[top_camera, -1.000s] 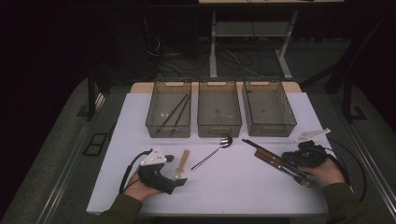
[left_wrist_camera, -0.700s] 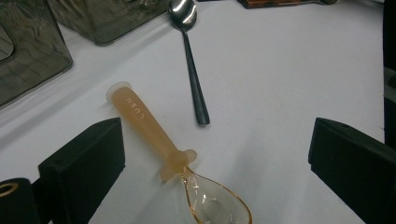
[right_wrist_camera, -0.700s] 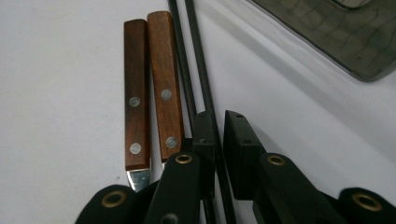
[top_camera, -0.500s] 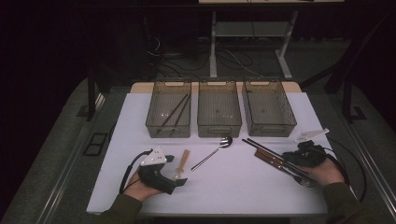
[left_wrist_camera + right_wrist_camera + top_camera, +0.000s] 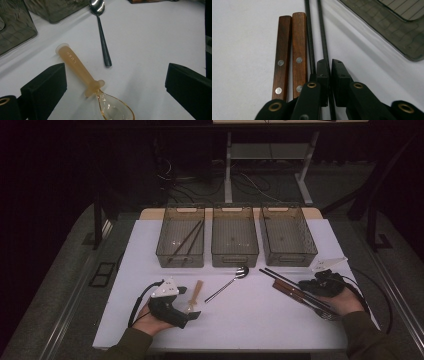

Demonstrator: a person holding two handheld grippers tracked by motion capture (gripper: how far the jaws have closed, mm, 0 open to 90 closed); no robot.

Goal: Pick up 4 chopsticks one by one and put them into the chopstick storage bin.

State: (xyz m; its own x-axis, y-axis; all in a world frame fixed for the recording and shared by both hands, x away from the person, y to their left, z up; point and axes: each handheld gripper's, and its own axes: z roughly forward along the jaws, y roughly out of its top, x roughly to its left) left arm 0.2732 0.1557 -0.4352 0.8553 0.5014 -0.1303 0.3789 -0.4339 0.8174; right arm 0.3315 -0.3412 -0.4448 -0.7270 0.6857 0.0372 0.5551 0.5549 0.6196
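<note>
My right gripper (image 5: pixel 306 286) (image 5: pixel 330 62) lies low on the table at the right. Its jaws have just been closing and are shut on one of two black chopsticks (image 5: pixel 279 277) (image 5: pixel 323 37). Two wooden-handled utensils (image 5: pixel 292 293) (image 5: pixel 290 47) lie beside the chopsticks. At the left, my left gripper (image 5: pixel 187 303) (image 5: pixel 116 75) stands open on the table. An amber plastic spoon (image 5: pixel 197 291) (image 5: pixel 82 75) lies between its jaws, untouched. A metal spoon (image 5: pixel 230 282) (image 5: pixel 101 35) lies just beyond it.
Three clear grey bins stand in a row at the back: the left bin (image 5: pixel 180 264) holds dark chopsticks, then come the middle bin (image 5: pixel 235 264) and the right bin (image 5: pixel 290 262). The white table (image 5: pixel 250 325) ends just in front of both hands.
My right gripper has edged slightly left along the chopsticks. The left gripper and the spoons have stayed put.
</note>
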